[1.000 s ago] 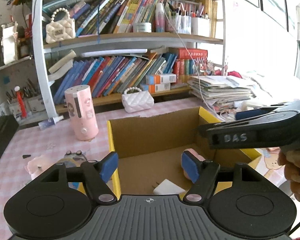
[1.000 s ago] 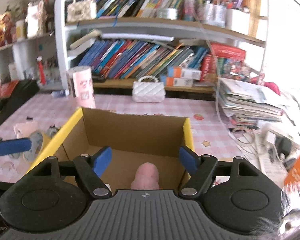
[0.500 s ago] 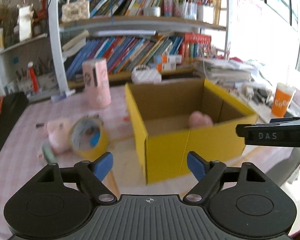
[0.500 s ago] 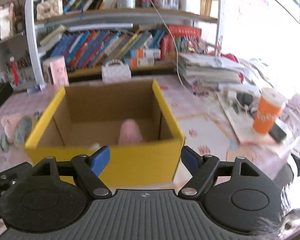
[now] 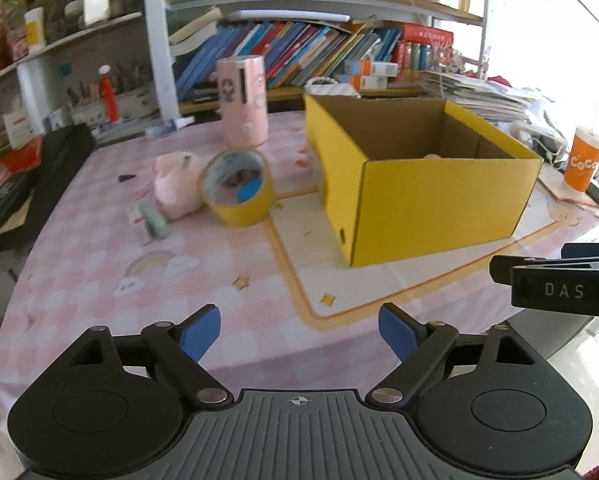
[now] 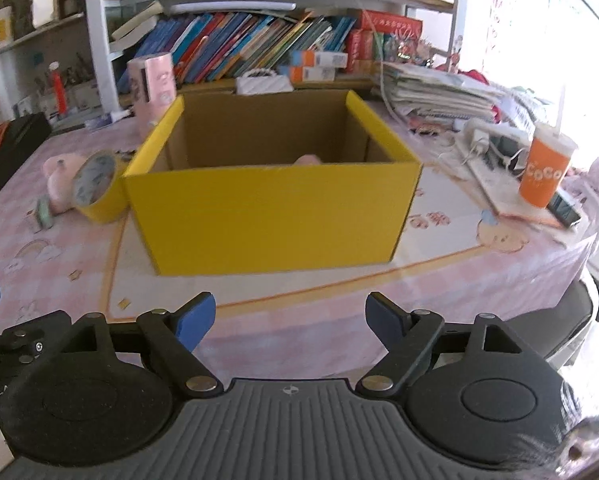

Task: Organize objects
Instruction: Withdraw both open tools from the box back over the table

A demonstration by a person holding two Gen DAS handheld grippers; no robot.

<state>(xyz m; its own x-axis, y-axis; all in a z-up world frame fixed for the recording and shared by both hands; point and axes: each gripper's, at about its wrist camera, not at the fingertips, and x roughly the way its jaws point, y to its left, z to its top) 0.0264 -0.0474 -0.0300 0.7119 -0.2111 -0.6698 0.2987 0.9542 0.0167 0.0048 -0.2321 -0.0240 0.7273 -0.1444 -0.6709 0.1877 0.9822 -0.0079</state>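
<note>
A yellow cardboard box [image 5: 439, 200] [image 6: 271, 220] stands open on the pink checked table, with a pink item [image 6: 309, 159] just showing inside. Left of it lie a yellow tape roll [image 5: 239, 188] [image 6: 97, 188], a pink plush toy [image 5: 175, 182] [image 6: 57, 176] and a small green tape roll [image 5: 153, 222]. A pink cylinder [image 5: 242, 101] stands behind them. My left gripper [image 5: 299, 330] is open and empty, above the table's near edge. My right gripper [image 6: 289, 322] is open and empty, in front of the box.
An orange cup [image 6: 545, 172] stands at the right by papers and cables [image 6: 487, 140]. A white quilted purse [image 6: 263, 82] sits behind the box. Bookshelves [image 5: 299, 52] fill the back. A black case [image 5: 31, 184] lies at the left table edge.
Both grippers have pulled back and away from above the box toward the table's near edge. The box and the items left of it now sit farther off.
</note>
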